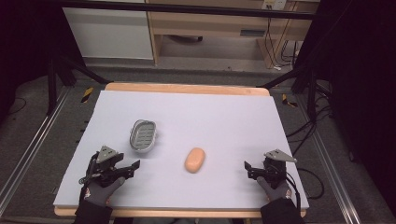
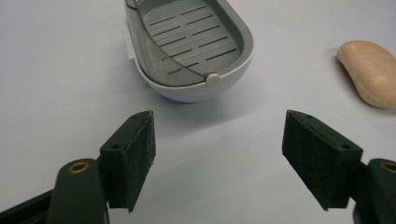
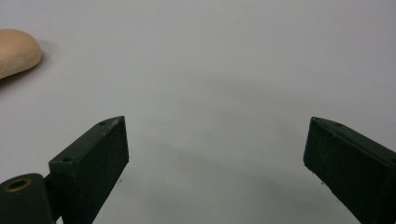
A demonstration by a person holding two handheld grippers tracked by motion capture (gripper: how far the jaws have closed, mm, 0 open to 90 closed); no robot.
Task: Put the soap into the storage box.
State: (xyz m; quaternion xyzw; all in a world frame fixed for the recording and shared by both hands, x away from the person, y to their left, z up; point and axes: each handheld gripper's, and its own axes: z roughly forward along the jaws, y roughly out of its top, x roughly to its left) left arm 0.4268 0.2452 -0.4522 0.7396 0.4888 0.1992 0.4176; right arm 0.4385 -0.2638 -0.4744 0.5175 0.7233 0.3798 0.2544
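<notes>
1. Nothing looked started: the peach-coloured soap bar (image 1: 194,160) lay bare on the white table top (image 1: 224,121), and the grey slotted soap dish (image 1: 142,136) stood empty just to its left, the two apart.
2. If the soap was meant for the dish, I judged that the whole job remained.
3. The left gripper (image 1: 132,167) rested near the table's front left, jaws spread wide and holding nothing, the dish close ahead of it.
4. The right gripper (image 1: 249,168) sat at the front right, jaws likewise parted and empty, with the soap off to its left, well clear of its pads (image 3: 95,168).
</notes>
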